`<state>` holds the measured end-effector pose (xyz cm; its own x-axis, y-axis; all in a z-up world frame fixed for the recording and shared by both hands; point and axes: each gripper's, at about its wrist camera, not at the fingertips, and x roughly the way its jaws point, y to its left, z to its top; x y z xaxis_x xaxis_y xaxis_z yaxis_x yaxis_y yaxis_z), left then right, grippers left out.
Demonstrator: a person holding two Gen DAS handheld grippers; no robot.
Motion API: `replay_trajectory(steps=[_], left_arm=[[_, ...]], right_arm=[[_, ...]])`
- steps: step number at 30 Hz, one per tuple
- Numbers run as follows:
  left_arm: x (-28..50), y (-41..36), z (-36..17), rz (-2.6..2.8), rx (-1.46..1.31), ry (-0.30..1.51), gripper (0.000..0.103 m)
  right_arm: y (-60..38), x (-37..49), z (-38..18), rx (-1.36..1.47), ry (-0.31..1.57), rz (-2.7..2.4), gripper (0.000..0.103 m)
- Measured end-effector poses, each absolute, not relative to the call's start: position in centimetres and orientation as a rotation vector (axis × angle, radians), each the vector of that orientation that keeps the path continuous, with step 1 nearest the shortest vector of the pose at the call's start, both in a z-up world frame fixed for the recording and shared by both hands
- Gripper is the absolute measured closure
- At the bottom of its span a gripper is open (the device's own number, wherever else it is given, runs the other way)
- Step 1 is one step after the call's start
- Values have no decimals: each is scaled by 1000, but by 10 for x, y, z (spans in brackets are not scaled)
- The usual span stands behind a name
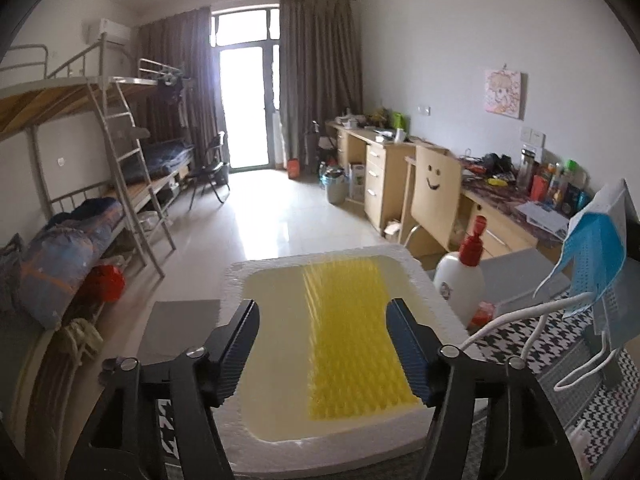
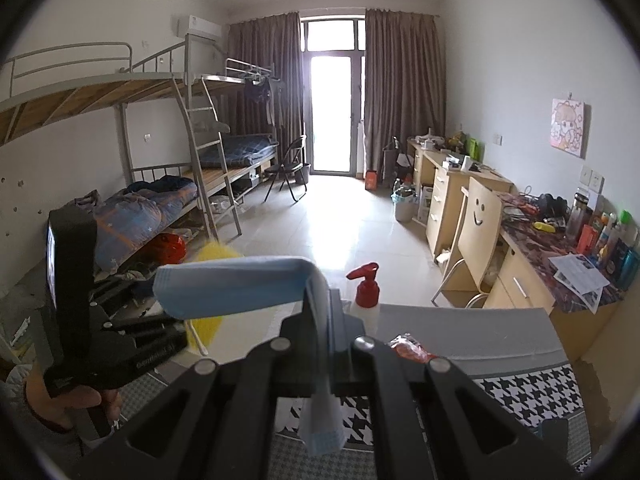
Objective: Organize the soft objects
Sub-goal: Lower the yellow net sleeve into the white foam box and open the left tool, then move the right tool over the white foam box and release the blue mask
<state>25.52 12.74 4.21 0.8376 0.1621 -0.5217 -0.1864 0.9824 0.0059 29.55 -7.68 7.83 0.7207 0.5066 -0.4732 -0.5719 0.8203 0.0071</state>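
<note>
The right gripper [image 2: 323, 312] was clamped on a blue face mask [image 2: 240, 290], which hung folded over its closed jaws, white ear loops dangling, above the houndstooth cloth [image 2: 532, 396]. Left of that cloth, the left gripper [image 1: 322, 344] hovered with jaws spread wide and empty over a white foam tray [image 1: 416, 268] holding a yellow spiky pad [image 1: 352, 332]. A red-capped pump bottle [image 1: 460, 280] stood between tray and cloth.
</note>
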Motion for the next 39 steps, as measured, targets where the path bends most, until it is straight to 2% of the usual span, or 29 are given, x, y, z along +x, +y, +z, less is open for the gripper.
replay_trajectory(steps=[1,3,9,39], left_arm=[[254,129,43,188,-48,547,28],[248,133,46,204,-48,532,12],[233,143,51,225,-66,496,2],[188,180,46,376,-87,457,1]], right_arm=[[-76,297,78,-144,482,598,97],[-74,299,78,-144,485,600,97],[-62,305,78,-146,495,616,97],[25,327,61,-251,597,730,97]])
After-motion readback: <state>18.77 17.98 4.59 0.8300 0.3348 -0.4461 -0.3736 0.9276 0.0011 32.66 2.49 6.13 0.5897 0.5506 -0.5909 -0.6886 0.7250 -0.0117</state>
